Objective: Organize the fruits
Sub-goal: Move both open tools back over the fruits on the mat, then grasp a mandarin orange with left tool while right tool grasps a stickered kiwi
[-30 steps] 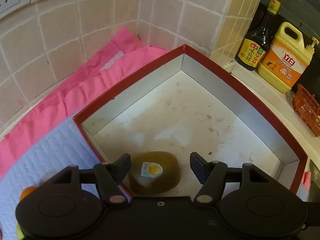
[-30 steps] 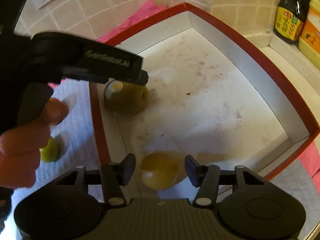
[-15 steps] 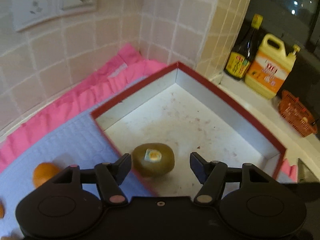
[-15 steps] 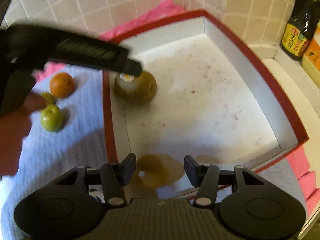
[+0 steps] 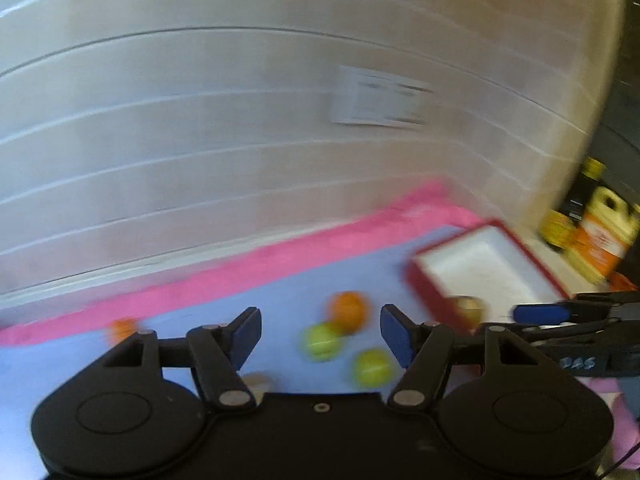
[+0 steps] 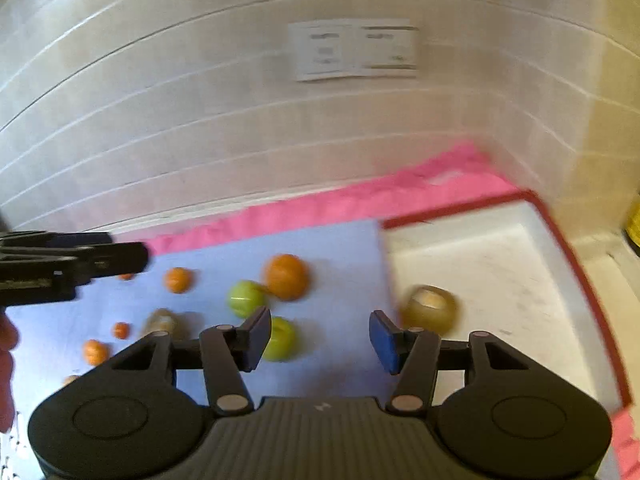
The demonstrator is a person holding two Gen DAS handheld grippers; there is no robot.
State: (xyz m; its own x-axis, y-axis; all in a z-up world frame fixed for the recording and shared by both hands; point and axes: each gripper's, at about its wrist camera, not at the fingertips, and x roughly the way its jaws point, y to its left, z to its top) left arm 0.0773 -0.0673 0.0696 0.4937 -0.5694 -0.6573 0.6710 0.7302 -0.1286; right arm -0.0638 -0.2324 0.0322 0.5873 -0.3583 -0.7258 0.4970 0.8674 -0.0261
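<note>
Here both views are smeared by blur, though the layout reads well enough. The left tongs [image 5: 320, 334] are spread wide with nothing between their blue-padded tips, hanging above the pale lilac quilted mat [image 5: 260, 300] that covers the desk. The right tongs [image 6: 319, 338] are likewise spread and empty, over the seam where the mat meets the red-rimmed shallow white box [image 6: 560, 240].

Inside that box, close to its near left wall, sits a brownish-green kiwi with a pale sticker on top [image 6: 429, 307]; in the left wrist view the same kiwi shows at the box's near corner [image 5: 466, 307]. I cannot make out a second fruit in the box.

On the mat, the large round orange [image 6: 286, 277] lies just beside a yellow-green round fruit [image 6: 245, 298], and a second yellow-green fruit [image 6: 282, 339] lies nearer the camera, partly behind the right tongs' left finger. Farther left are a small orange mandarin [image 6: 177, 279], two smaller orange fruits [image 6: 95, 351], and a pale brownish fruit [image 6: 162, 322] too blurred to name.

A bright pink cloth [image 6: 360, 200] runs along the foot of the beige tiled wall [image 6: 200, 120], which carries a white double socket plate [image 6: 354, 50]. At the far right of the left view stands a yellow-and-orange plastic jug [image 5: 600, 236] beside a dark bottle [image 5: 580, 196].
</note>
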